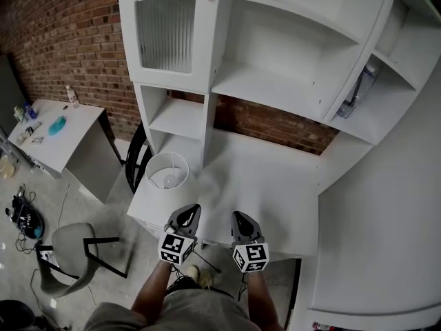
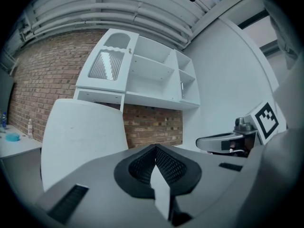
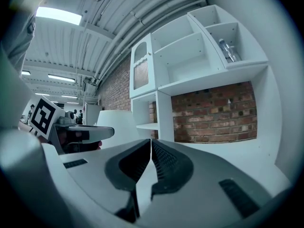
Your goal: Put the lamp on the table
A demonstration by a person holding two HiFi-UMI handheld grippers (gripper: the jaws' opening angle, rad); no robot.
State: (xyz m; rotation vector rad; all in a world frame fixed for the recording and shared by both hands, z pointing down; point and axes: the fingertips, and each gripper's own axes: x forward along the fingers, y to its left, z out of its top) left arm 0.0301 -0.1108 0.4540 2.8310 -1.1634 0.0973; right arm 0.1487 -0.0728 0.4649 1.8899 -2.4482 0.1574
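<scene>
A white lamp (image 1: 167, 171) with a round shade stands upright on the left part of the white table (image 1: 262, 185); its bulb shows inside the shade. In the left gripper view the lamp shade (image 2: 80, 137) fills the left side, close ahead. It also shows at the left in the right gripper view as a white shade (image 3: 118, 122). My left gripper (image 1: 191, 213) is shut and empty, just in front of the lamp near the table's front edge. My right gripper (image 1: 238, 218) is shut and empty beside it, to the right.
A white shelf unit (image 1: 275, 54) with a ribbed cabinet door (image 1: 164, 33) rises behind the table; a clear bottle (image 1: 358, 92) stands on its right shelf. A grey chair (image 1: 76, 254) and a side table (image 1: 62, 133) with small items lie on the left.
</scene>
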